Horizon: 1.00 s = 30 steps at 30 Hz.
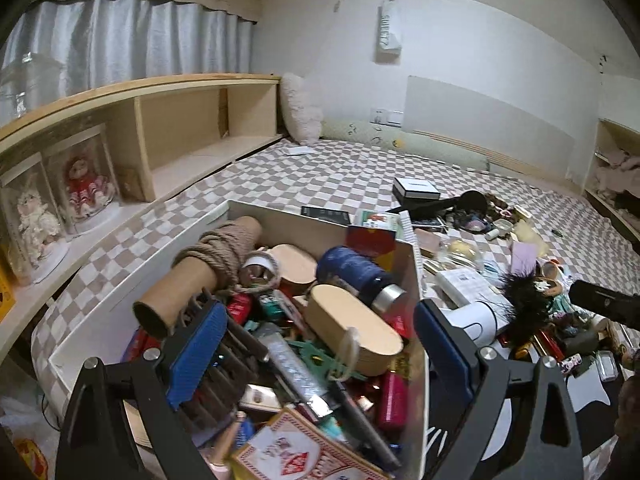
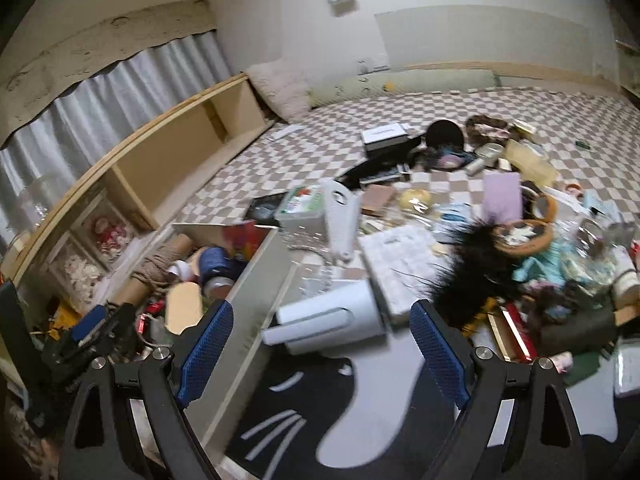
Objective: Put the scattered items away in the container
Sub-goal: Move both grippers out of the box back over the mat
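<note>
A bed (image 1: 320, 172) covered in a soft brown-and-cream checked spread fills both views, with an open wooden shelf unit (image 1: 180, 128) of pale, smooth board running along its far side. On the spread sits the container (image 1: 136, 264), a rectangular white box with thin stiff walls, already heaped with things. Lying across its top is a long cardboard tube (image 1: 188, 280) wound with coarse tan rope, beside a dark blue spool of thread (image 1: 352, 268) and two oval, pale wooden boxes (image 1: 356, 324) with smooth lids. A flat red-and-white patterned card box (image 1: 288, 452) lies at the near corner.

Outside the container, the scattered items (image 2: 520, 220) spread in a loose jumble across the bed: a white, rounded plastic device (image 2: 332, 316) just beside the container wall, a wispy black feather (image 2: 476, 264), a lilac card (image 2: 502, 192) and a round wicker-edged tray (image 2: 528, 236), though motion blur makes the smaller pieces here hard to name. A black mat with white curved markings (image 2: 312, 412) lies under the near edge.

The left tool (image 1: 320, 344) hovers over the container's contents with its blue ribbed pads spread wide and nothing between them. The right tool (image 2: 320, 344) hangs above the white device and the mat, likewise released and empty.
</note>
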Each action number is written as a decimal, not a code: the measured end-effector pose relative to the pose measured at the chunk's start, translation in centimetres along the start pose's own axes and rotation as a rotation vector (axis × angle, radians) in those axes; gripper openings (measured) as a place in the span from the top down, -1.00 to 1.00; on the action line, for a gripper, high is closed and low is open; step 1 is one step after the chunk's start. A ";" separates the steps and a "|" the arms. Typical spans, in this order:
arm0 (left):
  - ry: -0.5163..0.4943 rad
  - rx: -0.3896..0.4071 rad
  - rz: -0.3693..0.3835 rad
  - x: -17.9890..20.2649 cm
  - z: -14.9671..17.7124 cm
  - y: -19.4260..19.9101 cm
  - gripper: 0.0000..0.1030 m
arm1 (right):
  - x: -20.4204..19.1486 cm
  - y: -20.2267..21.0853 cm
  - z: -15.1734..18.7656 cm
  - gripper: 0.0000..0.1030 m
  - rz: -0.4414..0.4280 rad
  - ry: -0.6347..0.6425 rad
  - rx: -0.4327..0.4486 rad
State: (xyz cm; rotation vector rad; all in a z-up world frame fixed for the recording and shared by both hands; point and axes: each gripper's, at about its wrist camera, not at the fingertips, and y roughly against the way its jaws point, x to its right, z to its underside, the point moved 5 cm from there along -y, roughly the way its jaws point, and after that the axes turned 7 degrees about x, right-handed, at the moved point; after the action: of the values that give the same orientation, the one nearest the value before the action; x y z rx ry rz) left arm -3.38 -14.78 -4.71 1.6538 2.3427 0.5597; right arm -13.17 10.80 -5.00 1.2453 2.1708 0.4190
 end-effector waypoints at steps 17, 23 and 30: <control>-0.103 -0.008 0.118 6.9 1.4 0.0 -1.00 | 6.2 4.2 0.9 -1.00 0.143 0.054 0.067; -0.132 -0.034 0.181 10.2 2.6 -0.1 -1.00 | 8.8 4.9 1.7 -1.00 0.197 0.052 0.052; -0.169 -0.087 0.254 13.8 4.3 -0.4 -1.00 | 12.0 5.1 3.0 -1.00 0.268 0.038 0.018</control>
State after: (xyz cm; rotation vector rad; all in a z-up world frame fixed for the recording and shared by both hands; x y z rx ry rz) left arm -6.75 -1.14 -8.22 1.8915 1.9778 0.5351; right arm -12.50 23.63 -8.63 1.5569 2.0482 0.5359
